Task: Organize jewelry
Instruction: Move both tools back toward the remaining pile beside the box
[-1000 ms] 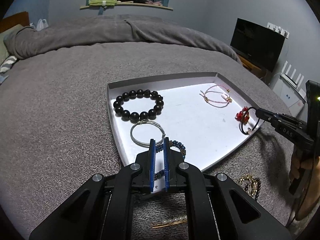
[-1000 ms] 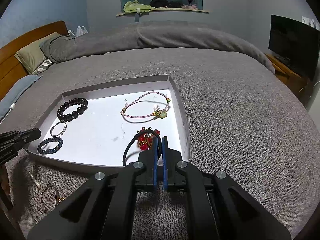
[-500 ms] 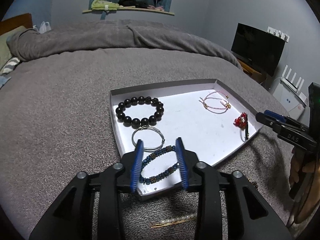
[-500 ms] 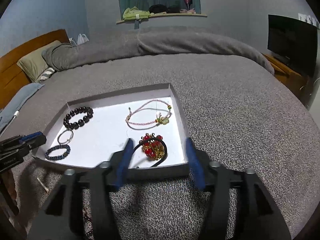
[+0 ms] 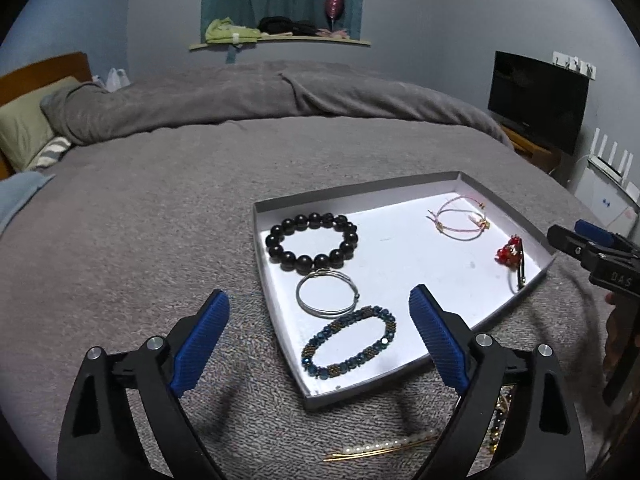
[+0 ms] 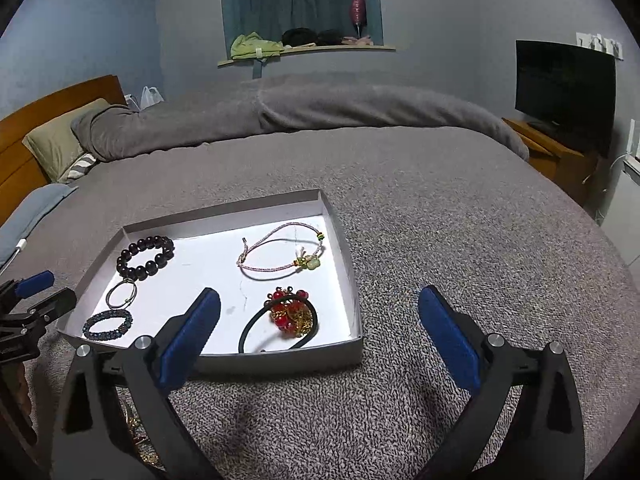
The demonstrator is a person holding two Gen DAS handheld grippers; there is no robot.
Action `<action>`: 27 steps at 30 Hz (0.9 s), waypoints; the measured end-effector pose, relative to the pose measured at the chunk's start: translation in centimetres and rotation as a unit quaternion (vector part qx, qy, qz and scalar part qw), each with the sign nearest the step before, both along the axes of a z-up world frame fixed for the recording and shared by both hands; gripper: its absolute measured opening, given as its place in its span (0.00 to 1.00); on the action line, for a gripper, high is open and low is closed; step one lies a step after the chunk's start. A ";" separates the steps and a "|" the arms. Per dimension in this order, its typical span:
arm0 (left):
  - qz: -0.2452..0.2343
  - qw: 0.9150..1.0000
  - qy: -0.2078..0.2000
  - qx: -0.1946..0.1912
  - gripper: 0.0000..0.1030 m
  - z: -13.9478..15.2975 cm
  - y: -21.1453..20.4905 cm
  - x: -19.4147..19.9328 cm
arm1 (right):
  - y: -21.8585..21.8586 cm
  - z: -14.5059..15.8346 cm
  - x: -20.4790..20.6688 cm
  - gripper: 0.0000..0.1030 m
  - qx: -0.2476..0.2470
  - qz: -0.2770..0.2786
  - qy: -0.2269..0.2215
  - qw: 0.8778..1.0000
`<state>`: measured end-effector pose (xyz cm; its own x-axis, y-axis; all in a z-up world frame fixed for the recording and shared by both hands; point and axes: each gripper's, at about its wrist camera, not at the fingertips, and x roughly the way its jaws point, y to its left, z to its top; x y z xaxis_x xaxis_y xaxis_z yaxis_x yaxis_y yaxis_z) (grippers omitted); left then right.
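five pieces lie in one white tray (image 5: pixel 280 320) on the grey bed (image 5: pixel 140 220): black bead bracelet (image 5: pixel 312 241), silver ring (image 5: pixel 327 292), blue beaded bracelet (image 5: pixel 349 342), pink cord bracelet (image 5: pixel 460 222), red-beaded hair tie (image 6: pixel 282 320); left gripper (image 5: pixel 318 344) and right gripper (image 6: pixel 320 336) both spread wide, empty; right gripper reads "das"

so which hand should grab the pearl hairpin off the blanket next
Left. The pearl hairpin lies just below the open left tongs, outside the tray; the right wrist view doesn't show it.
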<state>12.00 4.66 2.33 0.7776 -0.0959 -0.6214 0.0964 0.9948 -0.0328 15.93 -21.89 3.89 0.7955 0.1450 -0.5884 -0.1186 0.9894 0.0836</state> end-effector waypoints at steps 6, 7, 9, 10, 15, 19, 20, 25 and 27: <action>0.009 1.000 -0.007 0.018 0.90 0.1 -0.2 -0.2 | 0.2 -0.1 -0.2 0.95 -0.001 0.000 -0.002 1.000; 0.010 1.000 -0.007 0.020 0.90 0.1 -0.3 -0.2 | 0.2 -0.1 -0.3 0.95 -0.002 0.000 -0.003 1.000; 0.011 1.000 -0.005 0.018 0.90 0.2 -0.4 -0.3 | 0.4 -0.1 -0.4 0.95 -0.005 0.000 -0.004 1.000; 0.010 1.000 -0.006 0.018 0.90 0.3 -0.5 -0.5 | 0.4 -0.1 -0.5 0.95 -0.007 -0.001 -0.005 1.000; 0.018 0.999 -0.009 0.031 0.90 0.9 -0.7 -1.2 | 0.5 0.1 -1.2 0.95 -0.015 -0.003 -0.013 1.000; 0.024 0.999 -0.018 0.031 0.91 1.8 -0.7 -2.5 | 0.7 0.2 -2.2 0.95 -0.016 0.003 -0.016 1.000; 0.025 0.999 -0.019 0.033 0.91 1.9 -0.7 -2.8 | 0.8 0.3 -2.5 0.95 -0.017 0.006 -0.018 1.000; 0.030 0.999 -0.020 0.033 0.91 2.2 -0.5 -4.0 | 1.2 0.6 -4.2 0.95 -0.021 0.021 -0.032 0.999; 0.032 0.999 -0.020 0.034 0.91 2.2 -0.4 -4.5 | 1.2 0.9 -5.0 0.95 -0.018 0.026 -0.039 0.999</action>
